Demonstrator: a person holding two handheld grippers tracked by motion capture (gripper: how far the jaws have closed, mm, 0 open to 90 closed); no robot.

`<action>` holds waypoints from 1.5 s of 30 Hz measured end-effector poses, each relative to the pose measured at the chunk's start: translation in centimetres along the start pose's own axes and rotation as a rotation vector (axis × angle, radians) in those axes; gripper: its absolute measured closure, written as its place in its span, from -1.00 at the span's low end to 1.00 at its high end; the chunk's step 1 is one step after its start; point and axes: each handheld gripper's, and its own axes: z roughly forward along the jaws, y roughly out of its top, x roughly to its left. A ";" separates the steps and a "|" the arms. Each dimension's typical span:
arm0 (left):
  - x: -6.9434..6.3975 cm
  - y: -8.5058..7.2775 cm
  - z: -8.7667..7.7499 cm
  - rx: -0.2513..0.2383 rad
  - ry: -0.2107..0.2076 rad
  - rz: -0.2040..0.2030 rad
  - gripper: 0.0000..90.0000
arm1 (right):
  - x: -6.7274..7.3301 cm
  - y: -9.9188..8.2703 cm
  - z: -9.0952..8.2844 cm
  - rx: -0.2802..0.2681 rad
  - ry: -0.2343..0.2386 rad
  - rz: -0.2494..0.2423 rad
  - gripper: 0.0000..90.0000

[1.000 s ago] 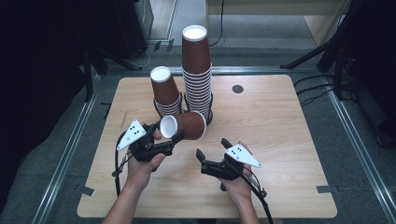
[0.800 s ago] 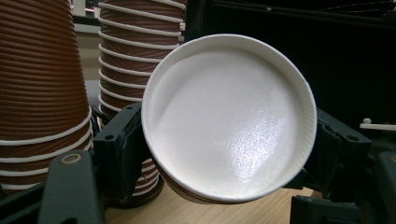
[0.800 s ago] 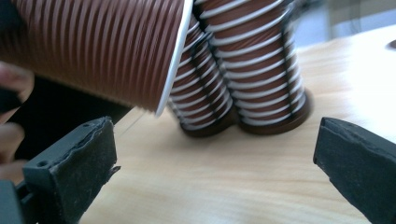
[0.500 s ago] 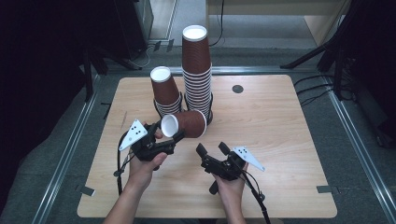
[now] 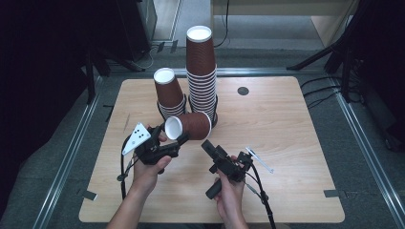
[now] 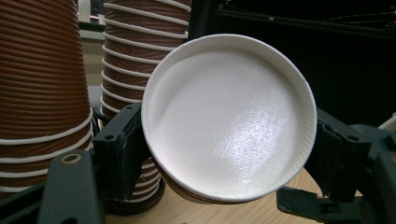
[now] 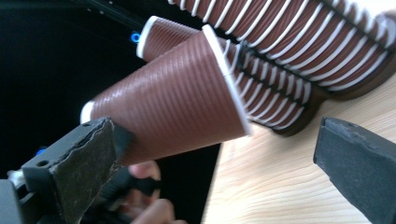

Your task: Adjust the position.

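1. Swinging round since a second ago, the right gripper (image 5: pixel 210 147) now aims its jaws up the table toward the held cup (image 5: pixel 191 126), where before they lay pointing sideways; the hand itself has barely shifted place.
2. Its jaws stand wide apart with nothing in them. In the right gripper view the cup's brown ribbed wall (image 7: pixel 173 102) sits between and beyond the two black pads, touching neither.
3. The left gripper (image 5: pixel 179 138) has not moved and stays clenched on the cup's narrow end; in the left gripper view the white base (image 6: pixel 229 116) sits squarely between its jaws.
4. That cup lies on its side just in front of the tall stack (image 5: pixel 200 71), with its wide rim toward the stack and the shorter stack (image 5: pixel 169 95) close behind it.
5. Judging from this, the work is a two-handed one: the left steadies the cup while the right lines up to take its body, perhaps to part nested cups or pass it across.
6. Nothing is gripped by the right yet, so that step is still to come.
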 end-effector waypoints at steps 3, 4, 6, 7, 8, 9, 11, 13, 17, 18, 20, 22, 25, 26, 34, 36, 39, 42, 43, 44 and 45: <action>0.0 -0.1 0.1 -0.003 0.001 -0.008 -0.49 | 0.1 0.1 0.3 0.013 0.028 0.074 -1.00; 0.0 -0.1 0.1 -0.003 0.001 -0.008 -0.49 | 0.1 0.1 0.3 0.013 0.028 0.074 -1.00; 0.0 -0.1 0.0 -0.006 0.000 -0.005 -0.49 | 0.2 0.3 0.5 0.022 0.053 0.146 -1.00; 0.0 -0.1 0.0 -0.006 0.000 -0.005 -0.49 | 0.2 0.3 0.5 0.022 0.053 0.146 -1.00; -0.1 -0.1 0.0 -0.008 0.001 -0.004 -0.49 | 0.1 0.4 0.6 0.023 0.056 0.158 -1.00; -0.1 -0.1 0.1 -0.010 0.002 -0.005 -0.49 | 0.1 0.4 0.6 0.029 0.059 0.179 -1.00; -0.2 -0.2 0.1 -0.011 0.004 0.003 -0.49 | 0.1 0.4 1.0 0.027 0.070 0.238 -1.00; -0.4 -0.2 0.1 -0.013 0.004 0.008 -0.49 | 0.0 0.3 1.2 0.036 0.075 0.274 -1.00; -0.6 -0.3 0.2 -0.014 0.005 0.014 -0.49 | 0.0 0.4 1.6 0.039 0.080 0.356 -1.00; -0.7 -0.4 0.3 -0.014 0.004 0.019 -0.49 | 0.0 0.4 1.7 0.031 0.079 0.368 -1.00; -0.7 -0.4 0.3 -0.013 0.004 0.019 -0.49 | 0.0 0.5 1.8 0.030 0.074 0.375 -1.00; -0.9 -0.6 0.4 -0.014 0.000 0.022 -0.49 | 0.1 0.8 2.2 0.025 0.056 0.397 -1.00; -1.2 -0.7 0.5 -0.017 -0.002 0.036 -0.49 | 0.0 0.8 2.5 0.029 0.047 0.421 -1.00; -1.2 -0.7 0.5 -0.017 -0.002 0.036 -0.49 | 0.0 0.7 2.6 0.030 0.043 0.441 -1.00; -1.9 -0.8 0.5 -0.026 0.002 0.069 -0.49 | 0.0 0.8 3.3 0.023 0.039 0.527 -1.00; -1.8 -0.8 0.5 -0.026 0.002 0.069 -0.49 | 0.0 0.9 3.4 0.024 0.036 0.534 -1.00; -2.0 -0.9 0.5 -0.025 0.001 0.074 -0.49 | 0.0 0.9 3.6 0.013 0.026 0.566 -1.00; -2.1 -1.0 0.6 -0.025 0.009 0.086 -0.49 | -0.1 0.8 3.8 0.017 0.029 0.605 -1.00; -2.1 -1.0 0.6 -0.025 0.007 0.086 -0.49 | -0.1 0.8 3.9 0.011 0.029 0.615 -1.00; -2.1 -1.0 0.6 -0.024 0.004 0.088 -0.49 | -0.1 0.8 4.0 0.012 0.031 0.621 -1.00; -2.1 -1.0 0.6 -0.024 0.004 0.088 -0.49 | -0.1 0.8 4.0 0.012 0.031 0.621 -1.00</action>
